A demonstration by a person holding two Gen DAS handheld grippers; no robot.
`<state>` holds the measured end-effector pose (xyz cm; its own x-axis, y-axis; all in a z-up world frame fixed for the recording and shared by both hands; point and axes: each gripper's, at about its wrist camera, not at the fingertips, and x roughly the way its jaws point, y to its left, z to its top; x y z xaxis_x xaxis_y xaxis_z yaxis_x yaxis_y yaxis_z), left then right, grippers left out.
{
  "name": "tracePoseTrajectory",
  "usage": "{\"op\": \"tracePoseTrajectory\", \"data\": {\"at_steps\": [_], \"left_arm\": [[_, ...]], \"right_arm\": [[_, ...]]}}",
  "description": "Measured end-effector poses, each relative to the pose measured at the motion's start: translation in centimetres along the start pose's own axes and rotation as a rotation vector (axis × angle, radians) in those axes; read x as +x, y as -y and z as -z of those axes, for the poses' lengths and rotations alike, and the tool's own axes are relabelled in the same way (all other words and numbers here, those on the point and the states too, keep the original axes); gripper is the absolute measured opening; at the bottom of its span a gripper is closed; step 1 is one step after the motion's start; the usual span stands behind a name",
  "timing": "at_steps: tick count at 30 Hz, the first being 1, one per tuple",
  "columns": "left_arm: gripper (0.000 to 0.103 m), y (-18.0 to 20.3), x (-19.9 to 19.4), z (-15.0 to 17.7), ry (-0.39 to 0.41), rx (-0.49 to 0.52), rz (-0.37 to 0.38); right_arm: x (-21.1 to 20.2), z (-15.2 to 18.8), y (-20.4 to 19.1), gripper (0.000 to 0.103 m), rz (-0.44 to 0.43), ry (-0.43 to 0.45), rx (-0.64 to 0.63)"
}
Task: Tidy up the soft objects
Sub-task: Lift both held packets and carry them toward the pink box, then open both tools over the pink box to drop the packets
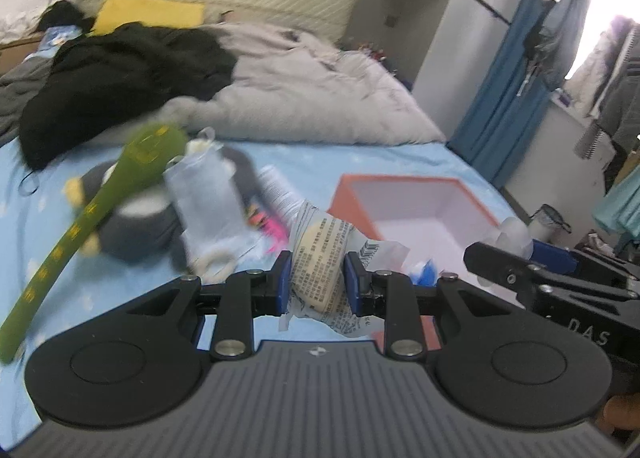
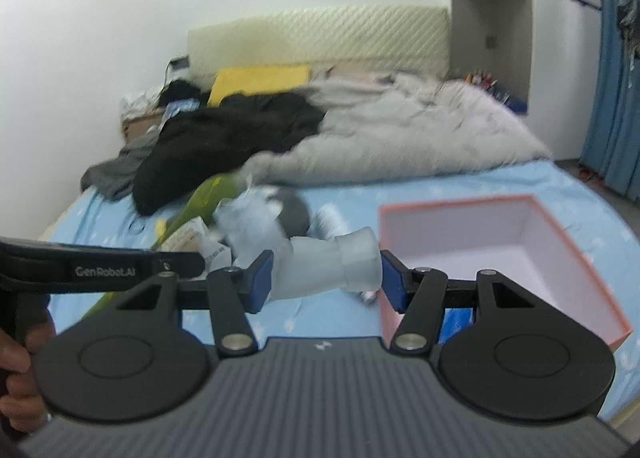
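Observation:
My left gripper [image 1: 317,282] is shut on a crinkly printed packet [image 1: 320,258] with something pale yellow inside, held above the blue sheet. My right gripper [image 2: 326,278] is shut on a soft translucent white piece [image 2: 328,264], lifted just left of the orange box [image 2: 560,258]. That box [image 1: 420,209] stands open with a white inside. A pile lies on the bed to the left: a long green plush [image 1: 100,209], a grey penguin toy [image 1: 132,225], a clear bag [image 1: 208,193]. From the right wrist view the same pile [image 2: 256,217] shows blurred.
A black garment [image 1: 120,73] and a grey duvet [image 1: 312,89] cover the far half of the bed, with a yellow pillow [image 1: 152,11] at the headboard. Blue curtains [image 1: 516,77] and hanging clothes stand to the right. A hand [image 2: 16,378] grips the left tool.

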<state>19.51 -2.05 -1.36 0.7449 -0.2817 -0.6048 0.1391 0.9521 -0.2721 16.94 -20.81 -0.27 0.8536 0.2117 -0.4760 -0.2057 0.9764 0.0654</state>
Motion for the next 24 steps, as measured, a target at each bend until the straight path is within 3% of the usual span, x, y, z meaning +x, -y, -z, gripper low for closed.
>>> {"op": "tracePoseTrajectory", "data": {"at_steps": [9,19,24], "left_arm": [[0.032,7.1,4.3,-5.2,-0.028,0.052,0.107],[0.032,13.3,13.8,-5.6,-0.178,0.079,0.17],[0.032,15.2,18.6,-4.8,-0.253,0.152,0.139]], "right_arm": [[-0.2,-3.7,6.2,0.059,0.045,0.04,0.08],[4.5,-2.2,14.1,0.059,0.162,-0.105,0.196],[7.2,-0.4,16.6,0.059,0.189,-0.193,0.238]]}}
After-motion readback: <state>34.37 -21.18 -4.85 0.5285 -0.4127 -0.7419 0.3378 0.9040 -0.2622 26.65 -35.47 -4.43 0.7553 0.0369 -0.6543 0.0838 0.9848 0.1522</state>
